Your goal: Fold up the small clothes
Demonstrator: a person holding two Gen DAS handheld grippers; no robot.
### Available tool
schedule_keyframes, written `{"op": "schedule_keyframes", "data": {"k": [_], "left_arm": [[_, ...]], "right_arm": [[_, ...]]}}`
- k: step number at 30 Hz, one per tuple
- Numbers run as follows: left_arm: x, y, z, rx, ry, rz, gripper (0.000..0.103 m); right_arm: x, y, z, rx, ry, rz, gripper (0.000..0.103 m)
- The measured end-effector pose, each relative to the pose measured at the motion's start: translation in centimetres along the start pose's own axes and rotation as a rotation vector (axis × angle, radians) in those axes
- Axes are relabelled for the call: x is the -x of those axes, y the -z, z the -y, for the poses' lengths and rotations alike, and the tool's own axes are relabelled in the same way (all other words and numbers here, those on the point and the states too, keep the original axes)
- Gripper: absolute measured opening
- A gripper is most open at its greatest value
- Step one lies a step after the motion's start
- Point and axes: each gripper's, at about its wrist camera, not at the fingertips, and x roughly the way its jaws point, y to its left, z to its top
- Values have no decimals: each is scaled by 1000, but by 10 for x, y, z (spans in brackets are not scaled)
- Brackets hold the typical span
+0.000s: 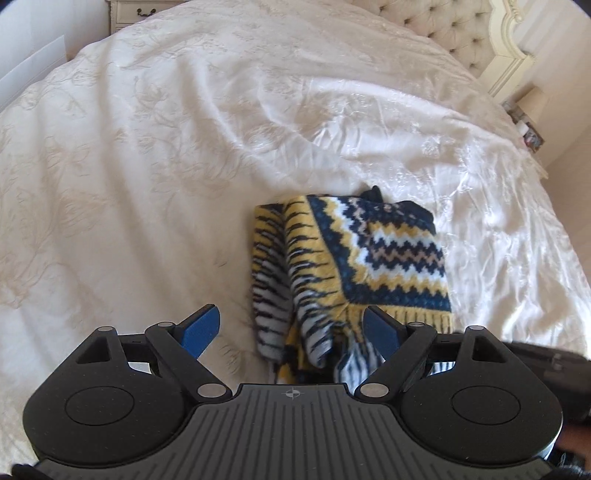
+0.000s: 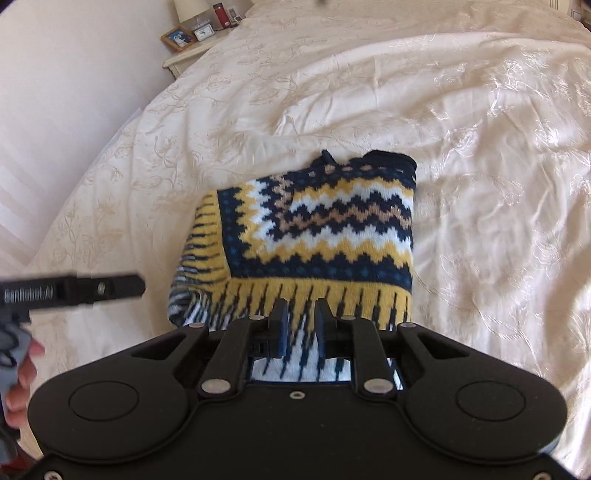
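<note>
A knitted sweater [image 1: 369, 254] in navy, yellow and white zigzags lies partly folded on the cream bedspread [image 1: 147, 184]. My left gripper [image 1: 291, 328] hovers open wide at its near left edge, the right blue pad [image 1: 380, 332] over the fabric and the left pad [image 1: 201, 332] over bare bedding. In the right wrist view the sweater [image 2: 325, 229] fills the middle. My right gripper [image 2: 301, 314] has its fingers close together on the near striped hem, with fabric showing in the narrow gap.
The left tool [image 2: 74, 291] and the hand [image 2: 22, 369] holding it appear at the left edge of the right wrist view. A bedside table [image 2: 192, 40] with a lamp and frames stands beyond. A tufted headboard [image 1: 454, 26] lies far right, a drawer unit [image 1: 136, 14] far left.
</note>
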Motion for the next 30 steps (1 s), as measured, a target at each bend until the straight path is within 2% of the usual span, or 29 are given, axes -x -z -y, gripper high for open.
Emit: {"op": "schedule_keyframes", "data": {"k": [2, 6, 9, 12, 16, 18, 20, 21, 23, 27, 28, 30], "left_arm": [[-13, -6, 11, -19, -3, -5, 85], [-41, -11, 29, -71, -23, -19, 85], [-62, -9, 30, -96, -81, -58, 85], [-77, -6, 19, -50, -115, -106, 84], [-81, -5, -2, 77, -57, -149, 83], [-81, -5, -5, 125, -26, -152, 73], [-80, -4, -4, 139, -5, -144, 53], [-80, -4, -3, 131, -1, -134, 46], [-74, -3, 5, 90, -23, -101, 24], [-48, 10, 6, 88, -23, 11, 14], [-41, 16, 3, 101, -30, 33, 7], [-33, 25, -4, 138, -31, 47, 7]], "right_arm": [[-2, 12, -3, 20, 1, -13, 28], [-22, 38, -24, 63, -49, -64, 28], [-44, 52, -46, 118, -101, -132, 28], [-57, 63, -60, 156, -119, -166, 28], [-56, 63, -57, 152, -143, -171, 28], [-53, 61, -50, 149, -143, -171, 28], [-50, 58, -42, 143, -138, -166, 28], [-49, 57, -38, 139, -136, -165, 28], [-47, 55, -32, 132, -135, -161, 28], [-38, 49, -24, 131, -141, -143, 28], [-35, 48, -23, 136, -143, -138, 28], [-28, 47, -20, 150, -144, -127, 28]]}}
